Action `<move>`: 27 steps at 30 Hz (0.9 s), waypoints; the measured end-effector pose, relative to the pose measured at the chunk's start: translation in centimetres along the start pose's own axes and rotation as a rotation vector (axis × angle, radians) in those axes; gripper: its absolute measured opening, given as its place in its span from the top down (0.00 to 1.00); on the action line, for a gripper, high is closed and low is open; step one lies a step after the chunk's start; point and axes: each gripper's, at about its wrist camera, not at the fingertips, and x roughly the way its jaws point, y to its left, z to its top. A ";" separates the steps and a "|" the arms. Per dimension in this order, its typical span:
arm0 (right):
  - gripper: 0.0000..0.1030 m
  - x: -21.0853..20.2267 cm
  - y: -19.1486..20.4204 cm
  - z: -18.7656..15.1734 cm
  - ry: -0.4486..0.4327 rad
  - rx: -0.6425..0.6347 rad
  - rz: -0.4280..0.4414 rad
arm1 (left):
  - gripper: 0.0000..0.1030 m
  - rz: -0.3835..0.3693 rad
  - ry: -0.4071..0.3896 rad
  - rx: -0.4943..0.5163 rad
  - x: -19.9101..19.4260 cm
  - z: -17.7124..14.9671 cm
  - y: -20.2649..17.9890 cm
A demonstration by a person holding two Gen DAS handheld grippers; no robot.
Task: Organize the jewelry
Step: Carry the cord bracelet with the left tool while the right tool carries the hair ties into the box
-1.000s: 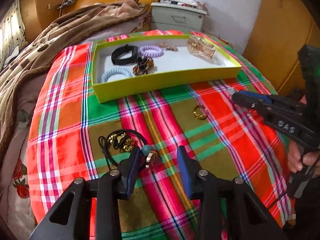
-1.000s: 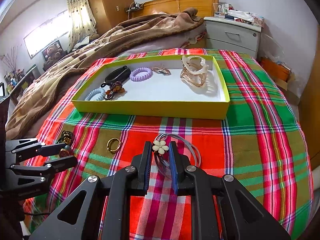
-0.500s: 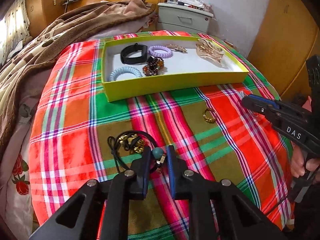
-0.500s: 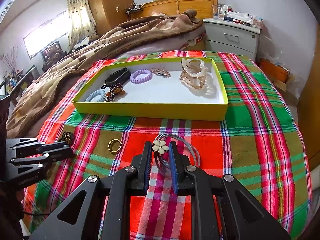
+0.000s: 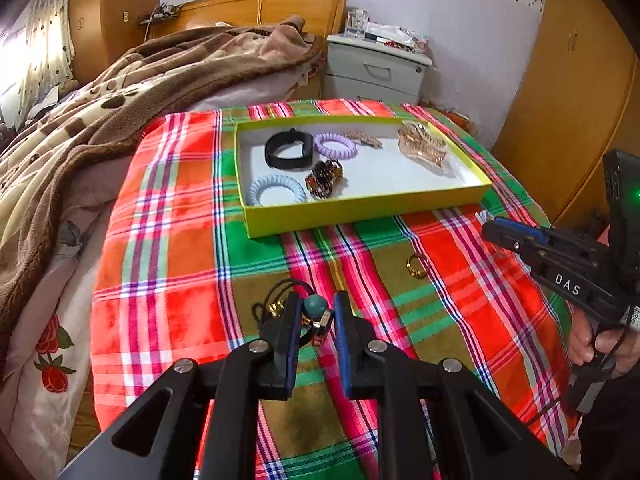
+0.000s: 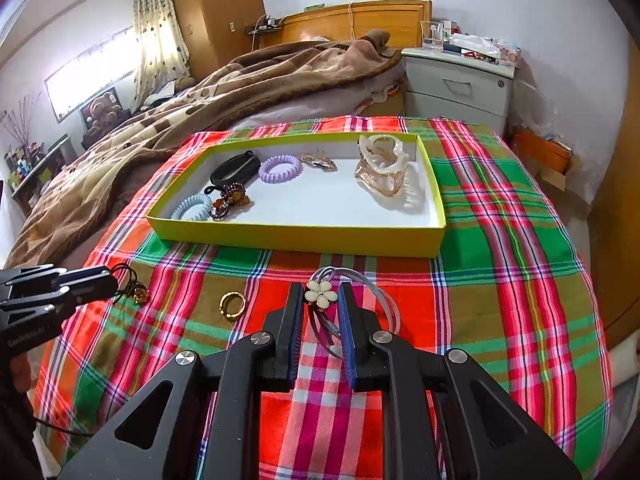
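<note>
Both grippers hold something, and the coming move turns on where the tray [image 5: 360, 208] lies from each: straight ahead and farther out along the fingers' line, across a band of plaid cloth [image 5: 172, 240]. The left gripper [image 5: 316, 320] is narrowed on a black cord [image 5: 296, 286] with a teal bead [image 5: 314, 306] and gold charms; the bead sits between the pads and the cord loops out ahead and to the left. The right gripper [image 6: 320, 312] is narrowed on a clear hair tie [image 6: 376, 300] with a cream flower [image 6: 319, 294]; the flower rests at the fingertips and the loops trail to the right. In its view the tray's near wall runs crosswise just beyond the flower, so the right hand looks the nearer of the two, and the open white floor ahead of it, in front of the claw clip [image 6: 380, 172], seems the natural drop spot. The left half of the tray, ahead of the left gripper, is already crowded. A gold ring [image 6: 233, 306] lies on the cloth between the grippers, untouched.
</note>
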 end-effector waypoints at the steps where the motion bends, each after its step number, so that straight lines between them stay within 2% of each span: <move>1: 0.83 -0.1 0.0 0.1 -0.003 -0.001 0.001 | 0.84 0.002 -0.005 -0.004 -0.1 0.2 0.2; 9: 0.83 -1.2 0.0 1.5 -0.039 0.003 -0.010 | 0.84 0.014 -0.053 -0.016 -1.5 1.5 1.0; 18: 0.83 -1.3 0.6 3.5 -0.069 -0.010 -0.009 | 0.84 0.005 -0.109 -0.017 -2.3 4.5 1.4; 27: 0.83 0.7 1.3 5.9 -0.071 -0.024 -0.010 | 0.84 -0.003 -0.114 -0.023 -0.4 7.8 2.0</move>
